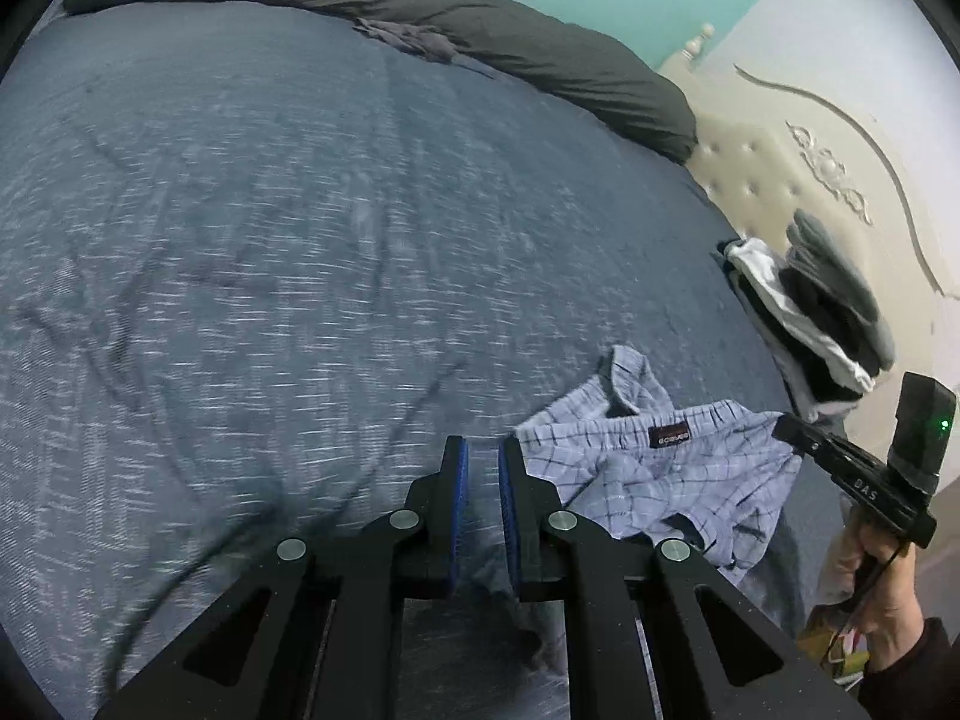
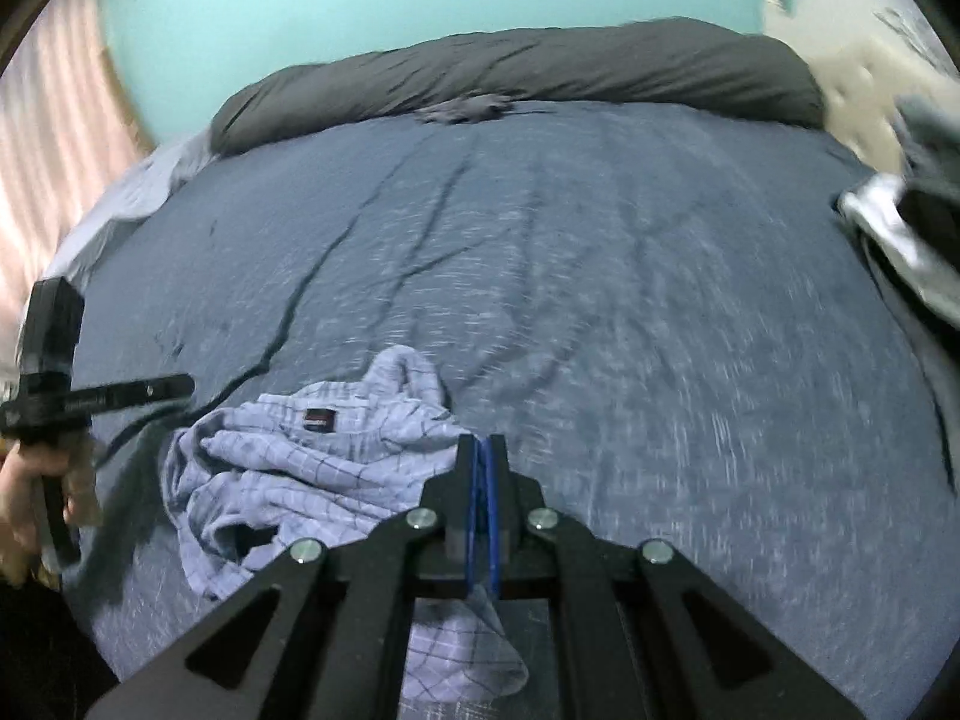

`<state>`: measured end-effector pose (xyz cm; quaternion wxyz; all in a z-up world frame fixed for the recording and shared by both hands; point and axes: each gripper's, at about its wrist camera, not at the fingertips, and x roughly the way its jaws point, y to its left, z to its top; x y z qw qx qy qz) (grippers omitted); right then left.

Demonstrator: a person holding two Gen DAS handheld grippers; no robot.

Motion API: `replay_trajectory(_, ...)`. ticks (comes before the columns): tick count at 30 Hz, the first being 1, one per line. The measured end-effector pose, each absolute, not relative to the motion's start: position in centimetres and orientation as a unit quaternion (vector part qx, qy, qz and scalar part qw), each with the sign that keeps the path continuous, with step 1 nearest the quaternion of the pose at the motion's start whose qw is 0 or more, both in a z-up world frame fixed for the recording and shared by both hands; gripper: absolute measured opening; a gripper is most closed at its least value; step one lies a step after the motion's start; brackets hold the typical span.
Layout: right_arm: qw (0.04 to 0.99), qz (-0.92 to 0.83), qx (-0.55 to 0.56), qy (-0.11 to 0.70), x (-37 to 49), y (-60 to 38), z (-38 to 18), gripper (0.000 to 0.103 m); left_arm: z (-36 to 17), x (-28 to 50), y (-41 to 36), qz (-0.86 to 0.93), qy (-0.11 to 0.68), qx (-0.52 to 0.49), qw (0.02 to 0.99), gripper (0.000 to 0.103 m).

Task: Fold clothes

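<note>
Light blue checked shorts point(image 1: 660, 468) with a dark label lie crumpled on the blue-grey bedspread point(image 1: 300, 240), near its front edge. My right gripper point(image 2: 481, 450) is shut on one end of the shorts point(image 2: 288, 468), and a fold of the cloth hangs below its pads. In the left wrist view the right gripper point(image 1: 783, 426) meets the waistband's right end. My left gripper point(image 1: 483, 462) stands narrowly open at the shorts' left edge with nothing between its pads. Seen from the right wrist, the left gripper point(image 2: 183, 385) hovers just left of the shorts.
A dark grey rolled duvet point(image 1: 480, 18) lies along the far side of the bed, with a small dark garment point(image 1: 414, 39) against it. A pile of grey, black and white clothes point(image 1: 828, 324) sits by the cream headboard point(image 1: 810, 138). A curtain point(image 2: 48, 120) hangs at the left.
</note>
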<state>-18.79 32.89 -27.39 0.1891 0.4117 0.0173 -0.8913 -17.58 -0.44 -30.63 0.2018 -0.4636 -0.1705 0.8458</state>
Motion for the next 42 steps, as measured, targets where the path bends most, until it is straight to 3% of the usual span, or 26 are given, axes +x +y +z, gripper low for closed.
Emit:
replay_trajectory(6, 0.171, -0.904, 0.388, -0.052, -18.0, 35.5, -28.1, 0.002, -31.0, -18.6, 1.7, 0.840, -0.157, -0.470, 0.220, 0.013)
replay_trajectory(9, 0.180, -0.902, 0.389, -0.051, -17.9, 35.5, -28.4, 0.002, -31.3, -19.2, 2.2, 0.835, -0.151, -0.475, 0.234, 0.019)
replay_trajectory(16, 0.195, -0.893, 0.397, -0.086, -18.5, 36.9, -29.4, 0.002, -32.9, -20.6, 4.0, 0.819, -0.153, -0.497, 0.242, 0.019)
replay_trajectory(20, 0.204, -0.889, 0.402, -0.084, -18.2, 37.0, -29.9, 0.002, -33.7, -20.9, 4.4, 0.812, -0.155, -0.508, 0.244, 0.018)
replay_trajectory(26, 0.218, -0.883, 0.405, -0.093, -18.0, 36.7, -29.8, 0.002, -32.0, -20.3, 3.5, 0.828, -0.161, -0.481, 0.241, 0.007)
replay_trajectory(36, 0.291, -0.870, 0.395, -0.050, -17.4, 30.4, -26.3, 0.002, -23.0, -16.3, -2.7, 0.895, -0.161, -0.361, 0.205, 0.006)
replay_trajectory(42, 0.340, -0.833, 0.436, 0.008, -17.5, 23.9, -28.0, 0.002, -23.4, -15.5, -6.1, 0.897, -0.168, -0.367, 0.179, 0.006)
